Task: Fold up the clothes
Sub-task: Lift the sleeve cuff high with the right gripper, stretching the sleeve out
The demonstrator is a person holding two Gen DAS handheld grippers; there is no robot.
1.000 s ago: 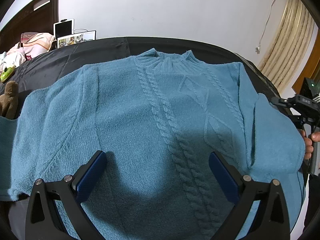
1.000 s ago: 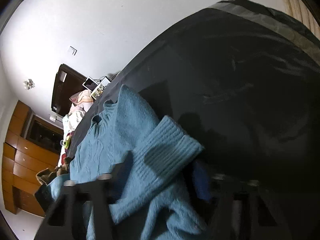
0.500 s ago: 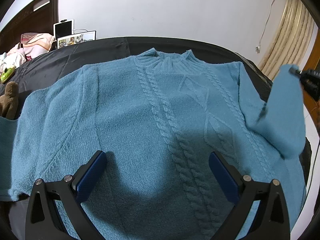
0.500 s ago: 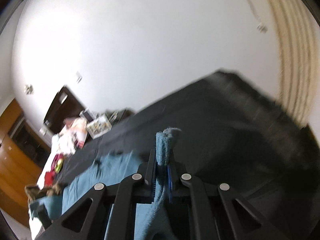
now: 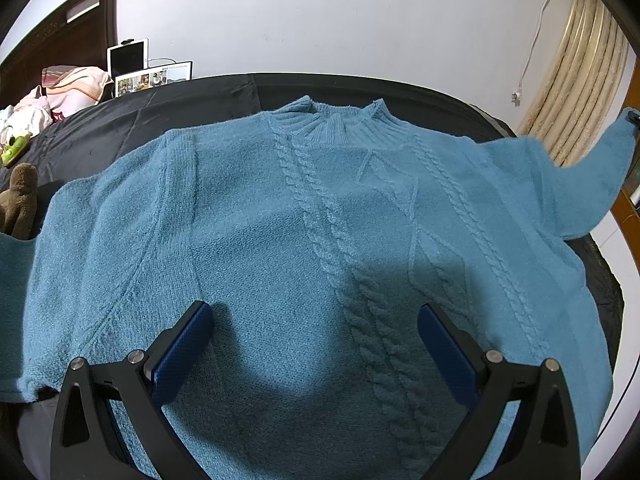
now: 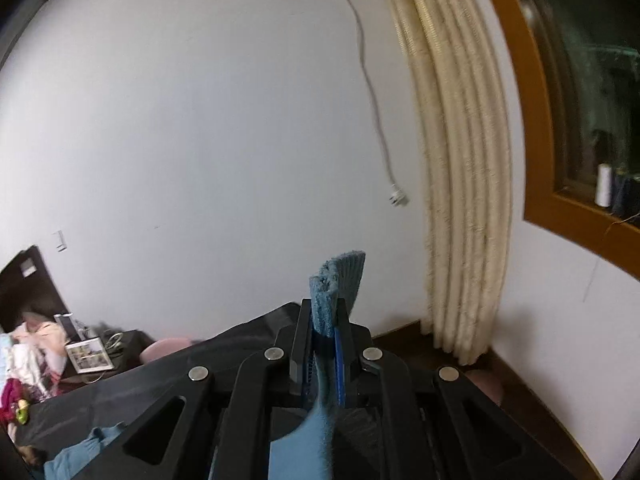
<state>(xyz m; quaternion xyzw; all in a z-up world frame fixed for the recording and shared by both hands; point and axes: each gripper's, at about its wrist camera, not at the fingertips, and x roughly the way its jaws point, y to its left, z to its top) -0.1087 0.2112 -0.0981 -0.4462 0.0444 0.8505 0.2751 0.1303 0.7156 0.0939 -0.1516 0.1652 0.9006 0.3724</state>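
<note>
Between the spread, empty blue-padded jaws of the left gripper (image 5: 316,344) the soft, limp blue cable-knit sweater (image 5: 304,240) lies flat on the black bed cover (image 5: 168,112), while beyond, the right gripper (image 6: 326,344) clamps its ribbed cuff (image 6: 340,280) aloft, a sensible light, floppy hold.

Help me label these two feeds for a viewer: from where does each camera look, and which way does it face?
Left wrist: sits on the left gripper, angled down over the blue sweater spread on the black bed cover; its two open fingers show.
Right wrist: sits on the right gripper, facing the white wall and curtain; its fingers are shut on the sweater cuff.
Shared: sweater, bed cover, wall, curtain, and the raised sleeve.
</note>
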